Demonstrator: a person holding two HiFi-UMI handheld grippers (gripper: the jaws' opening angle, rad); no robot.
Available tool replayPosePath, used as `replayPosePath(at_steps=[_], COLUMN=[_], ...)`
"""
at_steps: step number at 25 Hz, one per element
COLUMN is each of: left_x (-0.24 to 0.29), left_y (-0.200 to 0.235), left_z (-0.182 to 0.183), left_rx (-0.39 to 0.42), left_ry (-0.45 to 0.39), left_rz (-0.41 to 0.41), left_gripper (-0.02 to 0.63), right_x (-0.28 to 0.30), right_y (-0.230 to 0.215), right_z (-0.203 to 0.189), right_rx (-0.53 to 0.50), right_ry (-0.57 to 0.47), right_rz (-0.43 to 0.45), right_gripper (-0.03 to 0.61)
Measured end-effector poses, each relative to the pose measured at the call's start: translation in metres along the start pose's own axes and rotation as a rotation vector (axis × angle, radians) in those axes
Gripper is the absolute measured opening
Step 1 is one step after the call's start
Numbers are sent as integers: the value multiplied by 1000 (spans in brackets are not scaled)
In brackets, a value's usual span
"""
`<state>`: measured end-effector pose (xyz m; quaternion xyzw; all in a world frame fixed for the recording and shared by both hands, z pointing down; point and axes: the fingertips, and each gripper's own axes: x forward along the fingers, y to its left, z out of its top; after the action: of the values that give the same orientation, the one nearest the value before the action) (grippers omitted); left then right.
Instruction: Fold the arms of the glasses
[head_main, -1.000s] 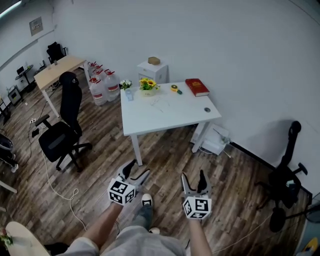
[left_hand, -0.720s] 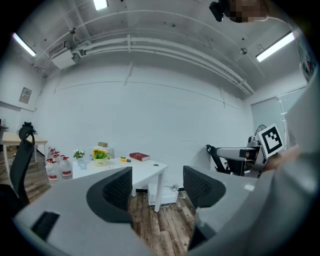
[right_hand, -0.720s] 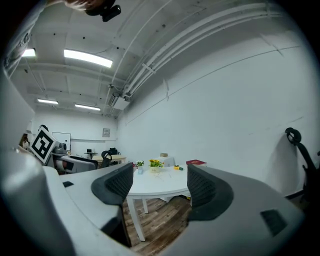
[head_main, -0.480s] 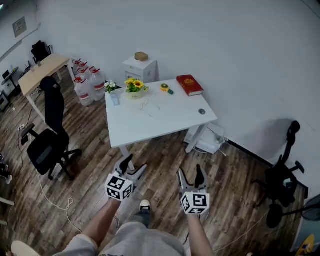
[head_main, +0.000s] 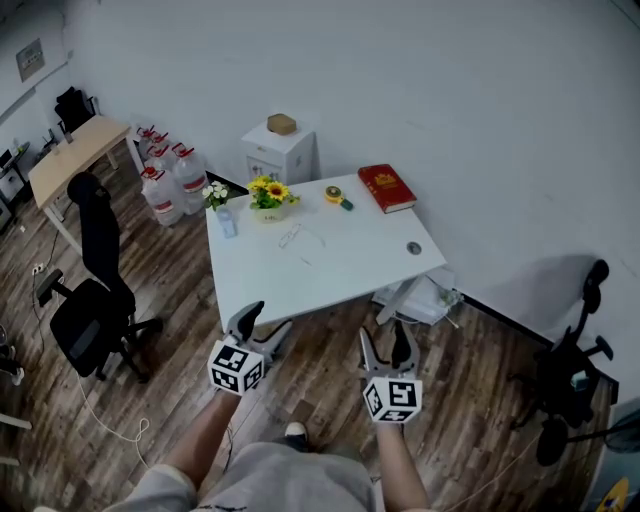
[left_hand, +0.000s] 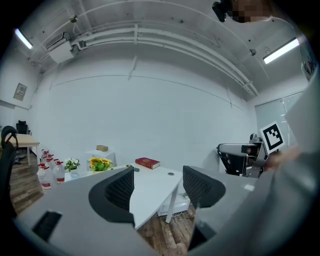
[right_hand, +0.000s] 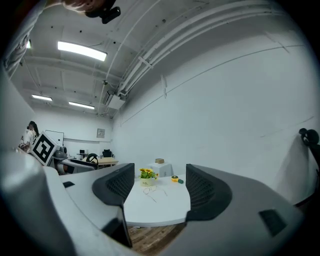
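Smooth matt white table (head_main: 340, 268), grained wood-plank floor (head_main: 180, 372), clear plastic water jugs (head_main: 165, 192), thin wire glasses (head_main: 290, 236).

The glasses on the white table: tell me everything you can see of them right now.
The glasses look thin and wire-framed, pale against the white table; the lenses are too small to make out. In the head view they lie flat toward the table's far left, just in front of the sunflower pot and apart from it. In the right gripper view thin arms seem to splay out, so they look unfolded. Only the tabletop touches them.
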<state>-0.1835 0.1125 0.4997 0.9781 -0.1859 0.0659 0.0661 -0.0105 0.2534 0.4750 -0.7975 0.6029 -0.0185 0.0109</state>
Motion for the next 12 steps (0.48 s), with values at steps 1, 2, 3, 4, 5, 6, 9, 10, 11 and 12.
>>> replayPosePath(at_steps=[1, 2, 3, 4, 5, 6, 9, 10, 11, 12], left_x=[5, 10, 14, 18, 22, 27, 46, 52, 58, 64], left_y=[8, 14, 21, 27, 33, 40, 61, 67, 72, 77], left_z=[2, 3, 3, 4, 4, 4, 2, 0, -2, -4], left_rx=[-1, -2, -3, -5, -7, -10, -14, -18, -23, -27], left_ry=[-1, 0, 2, 5, 7, 9, 15, 21, 26, 30], left_rz=[3, 6, 9, 13, 18, 23, 45, 56, 68, 81], left_gripper=[302, 302, 302, 302, 301, 301, 299, 299, 299, 298], right_x=[10, 19, 27, 36, 45, 55, 90, 101, 111, 123], right_y=[0, -1, -3, -5, -6, -8, -14, -16, -19, -23], right_z=[-1, -1, -1, -1, -1, -1, -4, -8, -11, -14], right_rx=[1, 2, 5, 9, 13, 16, 22, 25, 28, 30], right_ry=[1, 4, 6, 7, 7, 5, 0, 9, 16, 16], right_rz=[2, 3, 3, 3, 4, 7, 26, 35, 45, 58], right_gripper=[305, 305, 304, 302, 301, 299, 296, 295, 293, 293])
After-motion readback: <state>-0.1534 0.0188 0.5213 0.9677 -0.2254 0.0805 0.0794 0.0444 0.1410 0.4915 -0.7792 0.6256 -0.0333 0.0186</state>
